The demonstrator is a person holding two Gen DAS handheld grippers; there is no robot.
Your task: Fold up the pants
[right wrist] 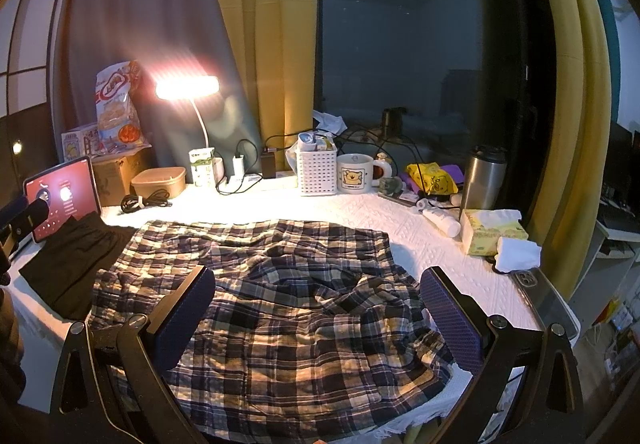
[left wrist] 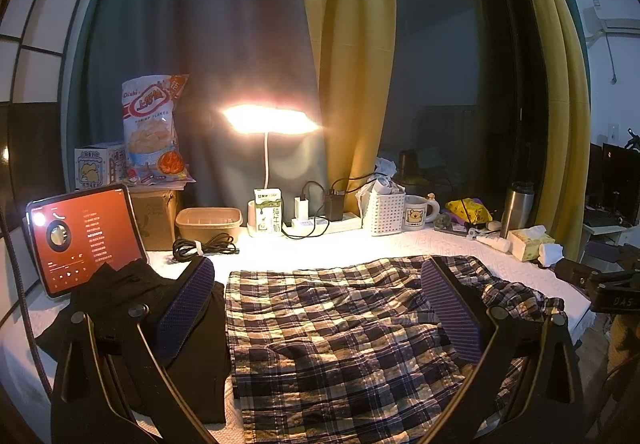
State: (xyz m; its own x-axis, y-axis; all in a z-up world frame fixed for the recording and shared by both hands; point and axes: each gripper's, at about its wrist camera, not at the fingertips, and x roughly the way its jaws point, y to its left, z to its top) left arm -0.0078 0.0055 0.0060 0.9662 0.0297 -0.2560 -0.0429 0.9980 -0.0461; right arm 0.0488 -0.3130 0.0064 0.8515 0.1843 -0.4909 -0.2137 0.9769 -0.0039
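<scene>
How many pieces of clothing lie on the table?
2: the plaid pants spread in the middle, and a black garment at their left, before the tablet. More may be hidden under them.

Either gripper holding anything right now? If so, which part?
Nothing held. The left gripper and right gripper both have jaws wide open above the plaid pants, which lie loose and rumpled on the table.

Lit desk lamp [left wrist: 270, 119] (warm) before curtains [left wrist: 344, 44].
</scene>
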